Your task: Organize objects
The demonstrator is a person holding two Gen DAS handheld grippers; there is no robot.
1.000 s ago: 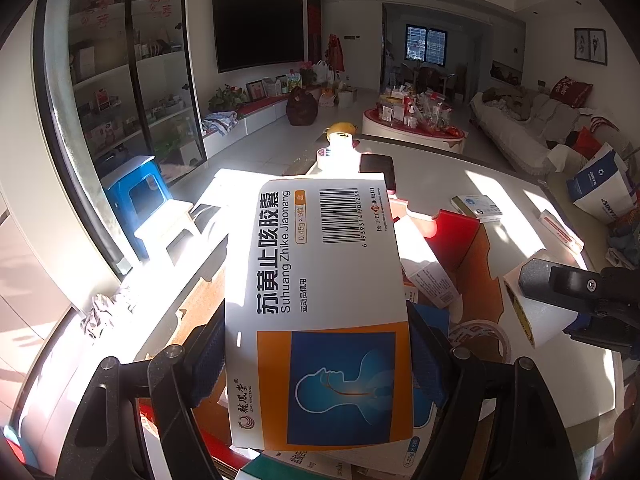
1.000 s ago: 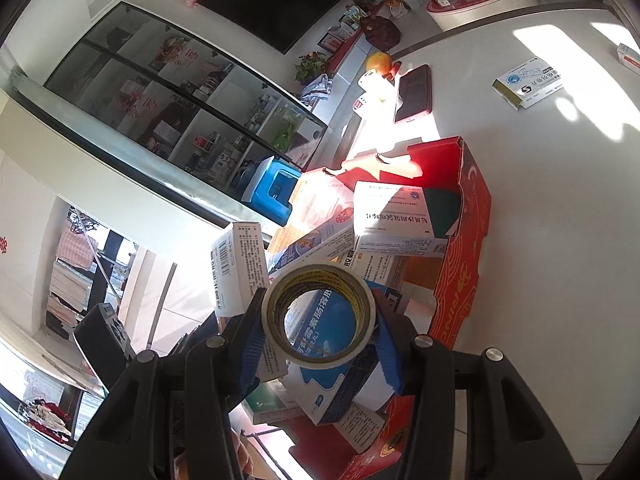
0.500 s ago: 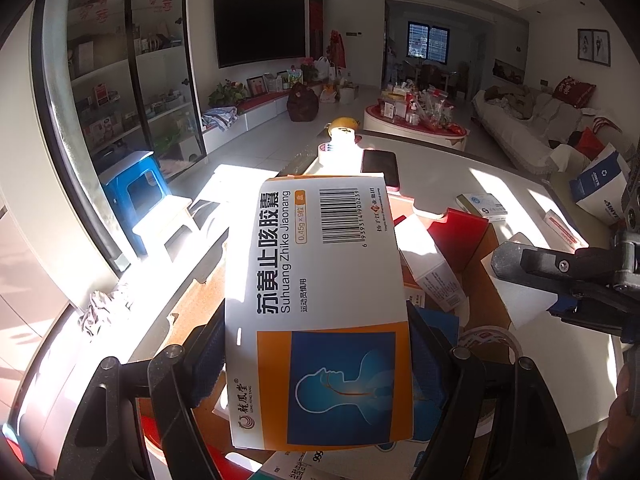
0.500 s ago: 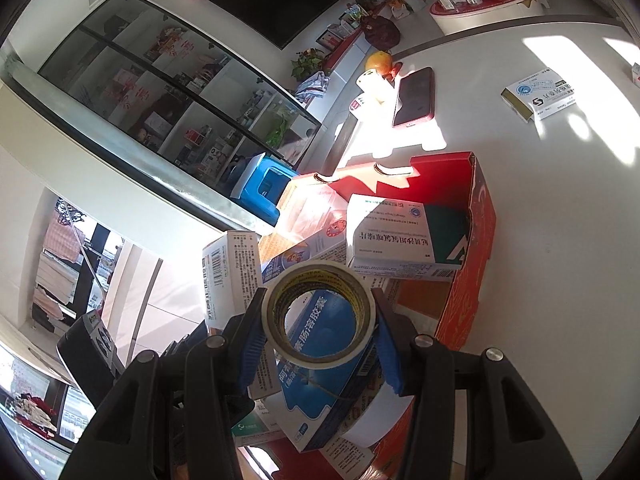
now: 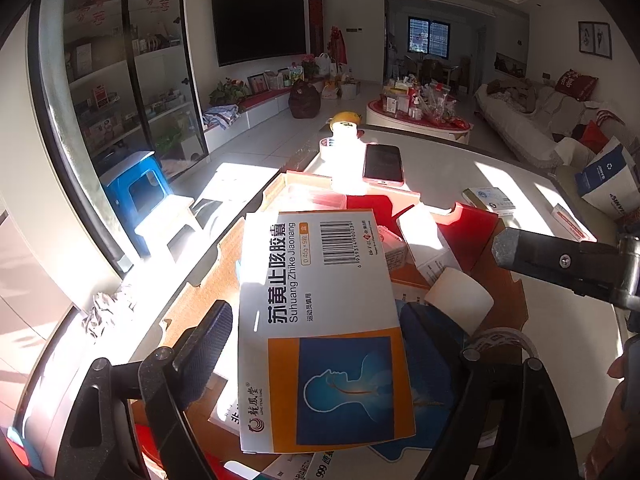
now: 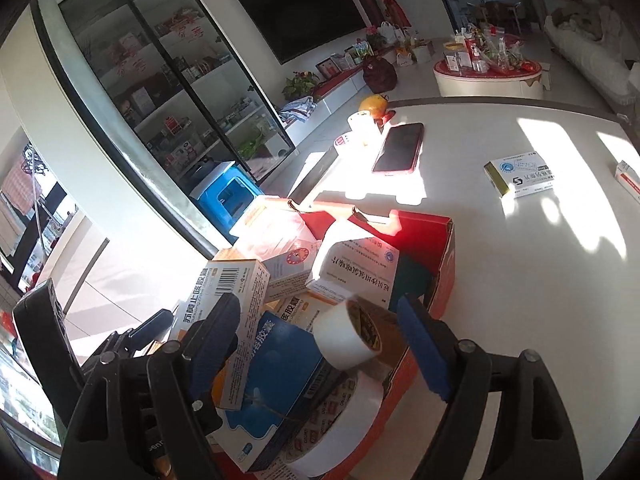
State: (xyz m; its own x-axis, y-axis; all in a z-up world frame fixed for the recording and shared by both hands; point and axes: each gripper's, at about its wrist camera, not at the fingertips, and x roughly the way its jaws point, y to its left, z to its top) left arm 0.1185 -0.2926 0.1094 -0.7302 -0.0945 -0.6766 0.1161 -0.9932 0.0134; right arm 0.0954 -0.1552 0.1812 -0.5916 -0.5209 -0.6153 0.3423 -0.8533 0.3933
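Note:
An orange-and-white medicine box (image 5: pixel 320 320) stands between the fingers of my left gripper (image 5: pixel 320 324), over the red cardboard box (image 5: pixel 476 224) full of medicine packs. The left jaws are opening and the pads have come off the box's sides. My right gripper (image 6: pixel 316 308) hovers over the same red box (image 6: pixel 444 248). Its jaws are opening too. A small white tape roll (image 6: pixel 348 334) lies tilted between them, free of both pads, on a blue pack (image 6: pixel 276 372). The left wrist view shows this roll (image 5: pixel 458 300) below a right finger (image 5: pixel 560 264).
A larger tape roll (image 6: pixel 344 412) lies in the red box's near corner. On the white table (image 6: pixel 520 280) are a phone (image 6: pixel 398 148), a medicine box (image 6: pixel 520 174), a white cup (image 6: pixel 362 126) and an orange fruit (image 6: pixel 372 104). A blue stool (image 6: pixel 228 196) stands on the floor beyond.
The right jaws widened and let go of the small tape roll, which tipped over onto the packs; the right wrist rolled. The left jaws widened and the orange-and-white box tilted slightly.

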